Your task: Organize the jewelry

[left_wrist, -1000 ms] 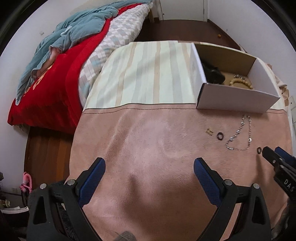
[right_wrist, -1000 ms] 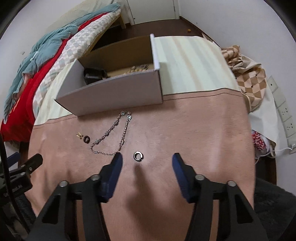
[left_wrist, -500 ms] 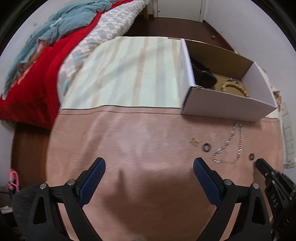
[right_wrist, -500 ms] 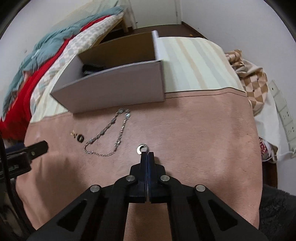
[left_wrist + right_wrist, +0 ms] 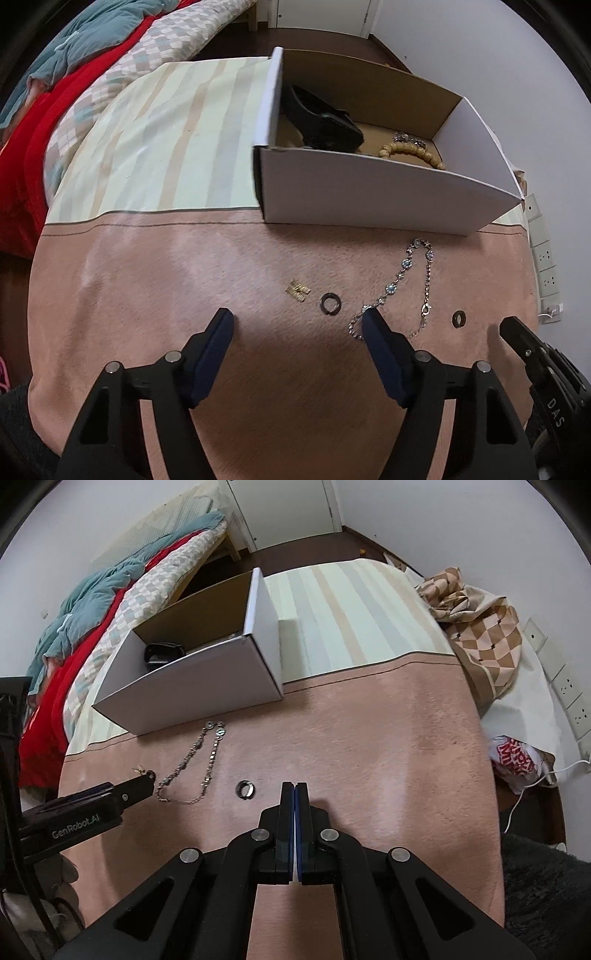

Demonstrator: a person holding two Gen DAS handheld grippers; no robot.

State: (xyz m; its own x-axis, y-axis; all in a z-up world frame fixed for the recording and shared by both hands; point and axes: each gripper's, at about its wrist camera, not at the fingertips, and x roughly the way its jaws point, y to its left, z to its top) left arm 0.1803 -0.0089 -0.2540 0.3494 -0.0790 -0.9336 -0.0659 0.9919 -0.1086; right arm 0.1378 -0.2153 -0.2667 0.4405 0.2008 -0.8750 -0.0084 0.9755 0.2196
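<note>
A silver chain bracelet [image 5: 410,280] lies on the pink cloth in front of a white cardboard box [image 5: 369,192]. A dark ring [image 5: 330,304] and a small gold piece [image 5: 297,290] lie left of it, and a silver ring [image 5: 459,318] lies to its right. My left gripper [image 5: 297,325] is open, just short of the dark ring, its right fingertip over the chain's end. My right gripper [image 5: 294,786] is shut and empty, just right of the silver ring [image 5: 245,789]. The chain [image 5: 195,760] shows there too. The box holds a beaded bracelet [image 5: 410,152] and a black object [image 5: 325,122].
The pink cloth [image 5: 388,738] joins a striped cloth [image 5: 351,616] behind the box. A bed with red and teal bedding [image 5: 55,74] lies left. A checkered cloth [image 5: 480,627] and wall sockets [image 5: 569,694] are at the right.
My right gripper shut beside the silver ring without taking it and shifted right of it. My left gripper moved forward and right toward the dark ring and chain.
</note>
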